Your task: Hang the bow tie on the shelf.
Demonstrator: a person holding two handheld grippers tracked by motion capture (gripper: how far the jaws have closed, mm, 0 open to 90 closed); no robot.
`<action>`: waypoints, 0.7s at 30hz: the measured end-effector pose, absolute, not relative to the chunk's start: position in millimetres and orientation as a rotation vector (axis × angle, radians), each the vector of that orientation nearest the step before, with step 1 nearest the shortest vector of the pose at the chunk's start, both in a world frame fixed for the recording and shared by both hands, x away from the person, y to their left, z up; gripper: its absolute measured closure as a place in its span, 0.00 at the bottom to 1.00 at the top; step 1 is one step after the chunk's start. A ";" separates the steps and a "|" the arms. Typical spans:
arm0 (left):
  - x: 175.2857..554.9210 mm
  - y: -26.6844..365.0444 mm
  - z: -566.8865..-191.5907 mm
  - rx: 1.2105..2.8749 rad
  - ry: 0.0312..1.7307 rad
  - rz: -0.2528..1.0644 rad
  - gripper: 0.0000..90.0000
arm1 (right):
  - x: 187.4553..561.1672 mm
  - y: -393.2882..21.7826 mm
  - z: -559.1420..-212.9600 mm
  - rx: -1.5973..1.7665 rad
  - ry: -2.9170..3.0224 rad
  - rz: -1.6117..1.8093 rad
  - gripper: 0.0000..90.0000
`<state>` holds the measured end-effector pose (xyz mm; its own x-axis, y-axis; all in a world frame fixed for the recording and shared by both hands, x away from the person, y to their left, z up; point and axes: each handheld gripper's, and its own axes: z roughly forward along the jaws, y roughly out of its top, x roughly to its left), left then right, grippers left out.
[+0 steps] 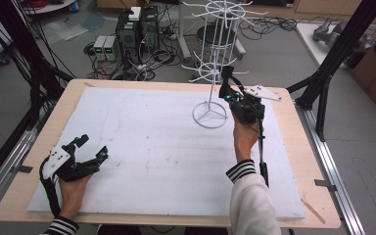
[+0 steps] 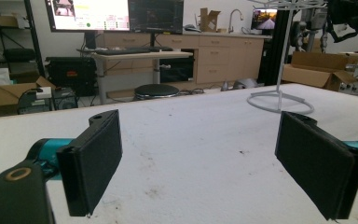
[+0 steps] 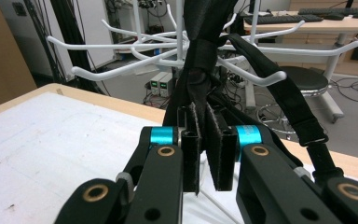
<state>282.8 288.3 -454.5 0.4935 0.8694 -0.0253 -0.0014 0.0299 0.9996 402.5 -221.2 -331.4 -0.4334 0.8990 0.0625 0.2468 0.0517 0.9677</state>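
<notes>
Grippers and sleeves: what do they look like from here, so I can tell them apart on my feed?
Both are black two-jaw tools with teal accents and brass-coloured pivot rivets. The left gripper carries a pale, dotted three-cornered plate; the right gripper has one too, plus a black cable trailing down. The jaws are flat black pads. Sleeves are cream with black-and-white striped cuffs.

Wire rack [image 1: 210, 63] far right; rest open.

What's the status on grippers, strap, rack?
Left gripper open, idle, low at near-left of table. Right gripper shut on black strap, up at white wire rack. Strap tangled among rack's hook arms; nothing else in the way.
</notes>
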 end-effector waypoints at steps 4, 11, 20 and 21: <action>282.5 288.1 -454.4 1.387 0.828 0.808 0.17 | 403.2 -218.6 -333.1 1.145 1.763 1.385 0.94; 282.6 288.0 -454.5 1.384 0.828 0.807 0.17 | 402.7 -218.3 -333.0 1.152 1.770 1.372 0.93; 282.6 287.9 -454.6 1.383 0.829 0.807 0.17 | 400.2 -217.5 -331.9 1.140 1.796 1.350 0.83; 282.7 288.1 -454.5 1.384 0.828 0.809 0.17 | 399.5 -217.1 -331.7 1.137 1.800 1.357 0.79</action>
